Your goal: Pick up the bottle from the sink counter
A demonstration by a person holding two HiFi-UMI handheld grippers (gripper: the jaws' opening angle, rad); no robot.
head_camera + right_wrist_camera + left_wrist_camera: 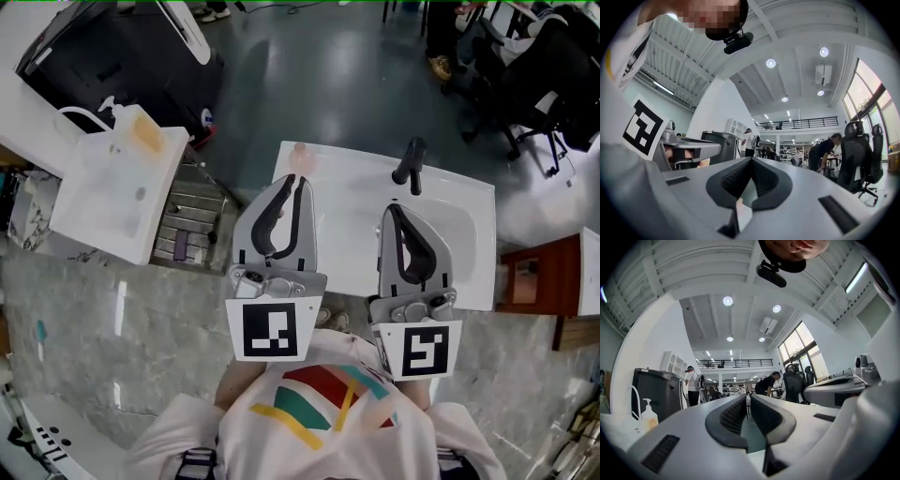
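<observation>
A pump bottle (132,126) with orange liquid stands on the white sink counter (94,206) at the left, beside a curved tap; it also shows low at the left as the pump bottle (648,415). A faint pinkish object (300,155) sits on the far left corner of the white basin counter (469,262) straight ahead; I cannot tell what it is. My left gripper (298,180) (748,402) and right gripper (391,210) (751,162) are held close to the person's chest, above the near edge of that counter. Both are shut with nothing between the jaws.
A black tap (410,165) rises at the back of the basin. A metal rack (187,223) stands between the two counters. A black cabinet (112,56) is at the far left, office chairs (548,70) at the far right, a wooden table (534,277) at the right. People stand in the distance.
</observation>
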